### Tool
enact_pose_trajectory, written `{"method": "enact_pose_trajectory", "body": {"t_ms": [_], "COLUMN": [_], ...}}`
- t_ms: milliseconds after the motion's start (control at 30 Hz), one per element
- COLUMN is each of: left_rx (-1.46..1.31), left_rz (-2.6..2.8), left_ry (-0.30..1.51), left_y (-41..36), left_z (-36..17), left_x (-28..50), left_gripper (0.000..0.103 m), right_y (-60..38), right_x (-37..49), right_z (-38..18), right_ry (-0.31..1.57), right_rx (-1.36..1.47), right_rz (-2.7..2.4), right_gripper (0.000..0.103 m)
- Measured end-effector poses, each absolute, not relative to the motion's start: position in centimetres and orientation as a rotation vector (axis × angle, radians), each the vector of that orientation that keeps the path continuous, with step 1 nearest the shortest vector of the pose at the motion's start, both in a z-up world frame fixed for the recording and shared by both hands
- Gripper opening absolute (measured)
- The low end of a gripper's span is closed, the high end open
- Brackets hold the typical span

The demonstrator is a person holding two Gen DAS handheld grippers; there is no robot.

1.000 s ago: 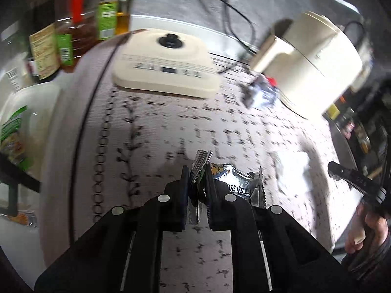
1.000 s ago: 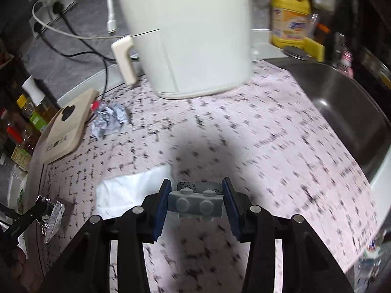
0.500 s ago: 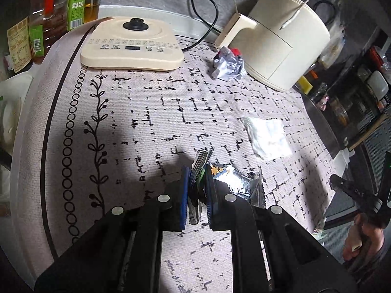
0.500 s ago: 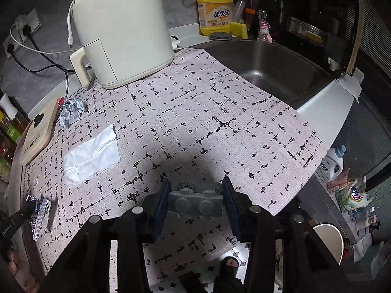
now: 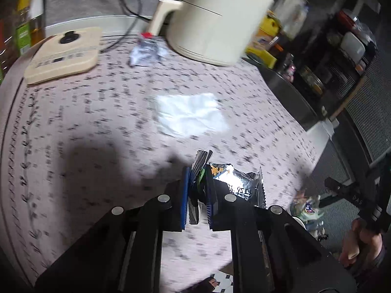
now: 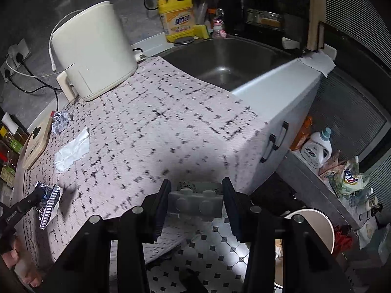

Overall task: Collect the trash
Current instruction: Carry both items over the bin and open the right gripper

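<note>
My left gripper (image 5: 198, 173) is shut on a silver foil snack wrapper (image 5: 240, 184) and holds it above the patterned counter mat (image 5: 97, 122). The wrapper also shows in the right wrist view (image 6: 48, 201). My right gripper (image 6: 195, 190) is open and empty past the counter's front edge, above the tiled floor. A white tissue (image 5: 190, 114) lies flat mid-counter; it also shows in the right wrist view (image 6: 72, 150). A crumpled foil piece (image 5: 146, 51) lies by the cream air fryer (image 5: 215, 22). A white bin (image 6: 310, 229) stands on the floor at the lower right.
A cream induction cooker (image 5: 63, 53) sits at the back left with bottles (image 5: 27, 31) behind it. A steel sink (image 6: 227, 58) lies right of the mat, with yellow detergent (image 6: 178, 17) behind. Detergent bottles (image 6: 317, 149) and bags stand on the floor.
Both grippers have pulled back and swung right, towards the counter's front edge. The left still grips the wrapper. The white bin has come into the right wrist view.
</note>
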State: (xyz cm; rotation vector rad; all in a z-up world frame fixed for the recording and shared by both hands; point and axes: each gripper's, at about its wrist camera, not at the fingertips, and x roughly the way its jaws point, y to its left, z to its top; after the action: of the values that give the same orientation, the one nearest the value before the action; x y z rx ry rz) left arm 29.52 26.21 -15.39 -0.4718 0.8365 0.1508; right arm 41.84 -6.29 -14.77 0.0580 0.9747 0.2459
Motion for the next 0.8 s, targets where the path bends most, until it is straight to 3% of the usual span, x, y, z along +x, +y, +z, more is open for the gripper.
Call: {"method": "enact_pose_trajectory", "body": {"t_ms": [567,667,733,800], "left_rx": [-0.428,-0.434,-0.431,-0.428], "left_rz": [0.094,0.079,0.061,0.045], "left_ry": [0.873,0.892,0.906,0.918], "left_y": [8.6,6.4,4.7,3.1], "left_z": [-15.8,-16.7,-17.3,-17.7], "left_x": [28.7,28.7,28.9,29.3], "left_gripper": [0.013,0.013,0.013,0.013], "right_y": [-23.7,-25.1,-26.3,-28.4], "right_x": [39.4,39.0,38.9,38.6], "right_z": [-18.9,-19.4,-19.8,-19.9], "right_ry": [1.092,1.12,1.129,1.119], "right_rx": [0.099,0.097,0.09,0.114], "right_rz": [0.276,0.304,0.301,0.282], "right_gripper": [0.043,0.047,0.063,0.064]}}
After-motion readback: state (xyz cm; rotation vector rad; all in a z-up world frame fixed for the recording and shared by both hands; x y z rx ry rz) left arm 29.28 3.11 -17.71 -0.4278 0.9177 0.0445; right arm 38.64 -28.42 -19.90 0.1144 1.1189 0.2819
